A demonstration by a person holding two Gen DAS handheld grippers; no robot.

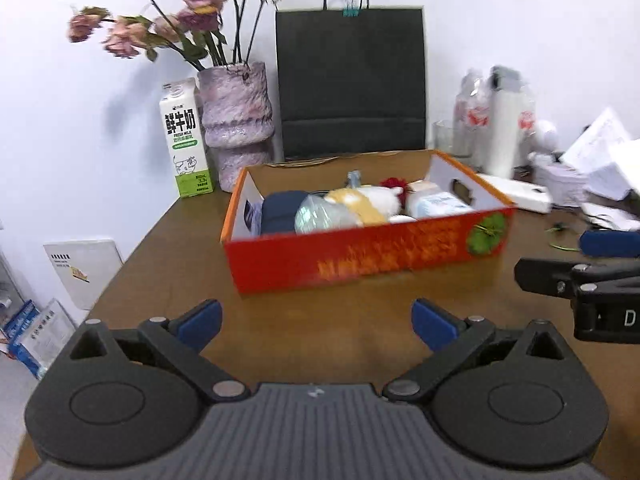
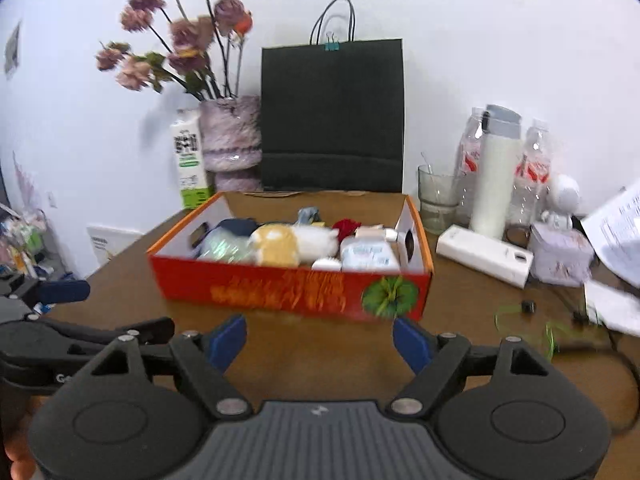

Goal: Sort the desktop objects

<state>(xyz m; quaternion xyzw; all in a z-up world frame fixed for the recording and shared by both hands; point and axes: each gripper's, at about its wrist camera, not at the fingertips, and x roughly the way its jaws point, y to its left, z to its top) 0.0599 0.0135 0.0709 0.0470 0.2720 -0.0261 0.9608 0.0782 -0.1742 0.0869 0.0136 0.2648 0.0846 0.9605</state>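
A red and orange cardboard box (image 1: pixel 360 260) (image 2: pixel 280 288) stands on the brown table, holding several items: a dark blue object (image 1: pixel 280 210), a clear bag (image 1: pixel 320 216), a white and yellow plush toy (image 1: pixel 368 200) (image 2: pixel 296 242), a pale blue pack (image 1: pixel 436 202) (image 2: pixel 368 256). My left gripper (image 1: pixel 316 322) is open and empty, in front of the box. My right gripper (image 2: pixel 320 340) is open and empty, close in front of the box. It also shows at the right edge of the left wrist view (image 1: pixel 580 280).
Behind the box stand a black paper bag (image 1: pixel 350 80) (image 2: pixel 332 116), a pink vase with flowers (image 1: pixel 236 120), a milk carton (image 1: pixel 184 140). To the right are bottles (image 2: pixel 496 172), a glass (image 2: pixel 438 196), a white box (image 2: pixel 484 256), papers (image 2: pixel 616 232), cables (image 2: pixel 560 328).
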